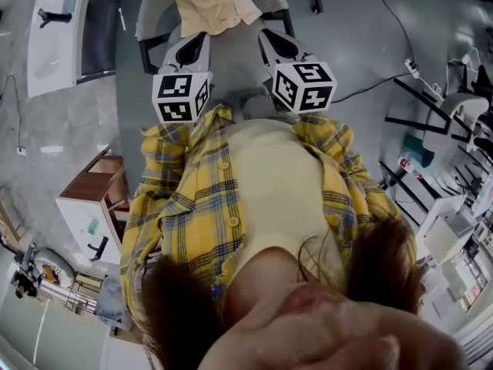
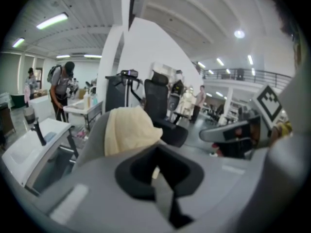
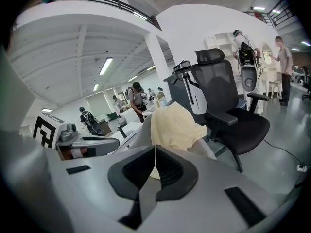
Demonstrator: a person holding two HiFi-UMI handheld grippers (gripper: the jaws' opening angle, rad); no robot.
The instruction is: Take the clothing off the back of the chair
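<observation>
A pale yellow garment (image 1: 209, 2) hangs over the back of a grey chair (image 1: 154, 14) just ahead of me. It also shows in the left gripper view (image 2: 129, 130) and the right gripper view (image 3: 175, 127), draped over the chair's top. My left gripper (image 1: 197, 43) and right gripper (image 1: 277, 43) are side by side, both pointing at the chair and a short way from the cloth. The left gripper's (image 2: 155, 173) jaws are shut with nothing between them. The right gripper's (image 3: 155, 163) pads also meet, empty.
A black office chair (image 3: 228, 110) stands to the right of the grey one. A white desk (image 1: 54, 29) is at the left and a small cabinet (image 1: 92, 199) beside me. Cables (image 1: 385, 79) run across the floor. People (image 2: 60, 89) stand far off.
</observation>
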